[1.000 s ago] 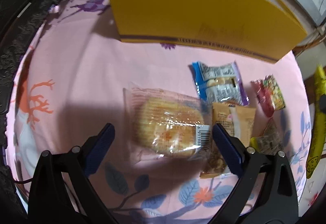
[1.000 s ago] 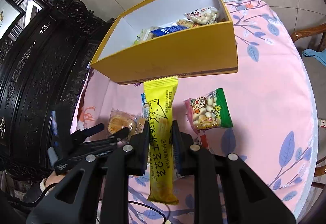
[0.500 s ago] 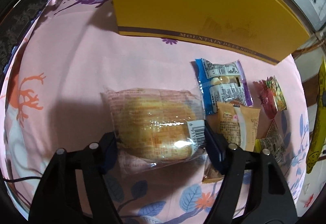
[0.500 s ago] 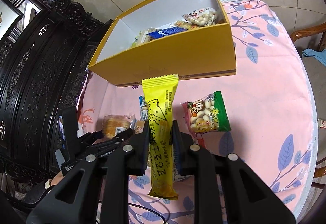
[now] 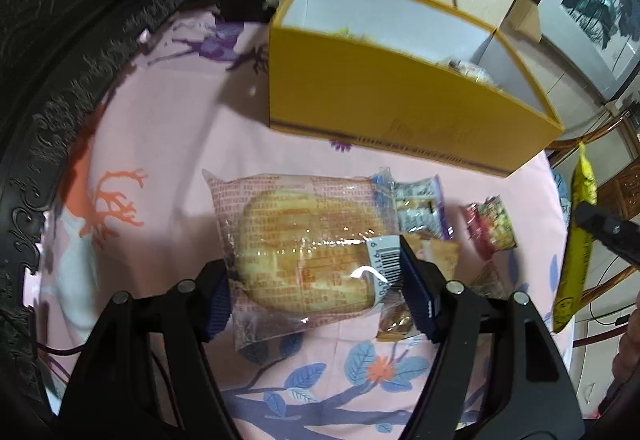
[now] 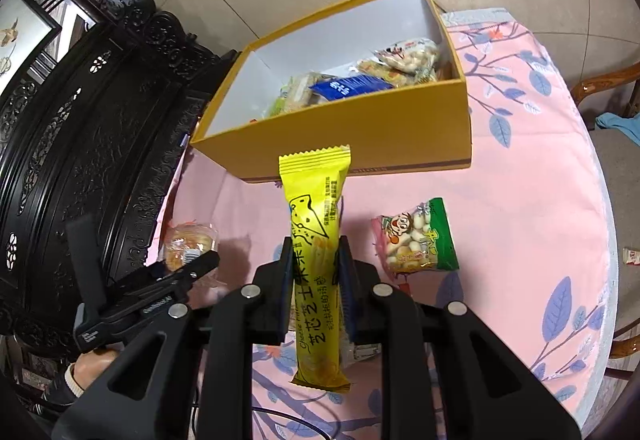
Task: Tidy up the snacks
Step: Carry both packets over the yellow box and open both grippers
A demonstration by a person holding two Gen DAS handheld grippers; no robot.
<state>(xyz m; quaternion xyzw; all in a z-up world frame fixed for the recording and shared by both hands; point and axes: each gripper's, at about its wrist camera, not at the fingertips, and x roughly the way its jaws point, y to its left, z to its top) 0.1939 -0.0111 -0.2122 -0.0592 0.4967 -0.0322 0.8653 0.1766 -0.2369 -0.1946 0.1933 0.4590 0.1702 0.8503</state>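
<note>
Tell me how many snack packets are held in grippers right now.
2. The left gripper clamps a clear-wrapped bread packet; the right gripper clamps a yellow cheese stick packet. Other packets lie unheld.

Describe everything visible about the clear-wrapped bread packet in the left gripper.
The bread packet is a clear, glossy plastic wrapper printed with fine red text, with a white barcode label at its right end. Inside is one golden, oval bun. The left gripper has its blue pads pressed on both ends of the packet, after just closing on it, and it seems lifted off the pink floral tablecloth. It lies roughly flat, in front of the yellow box.
</note>
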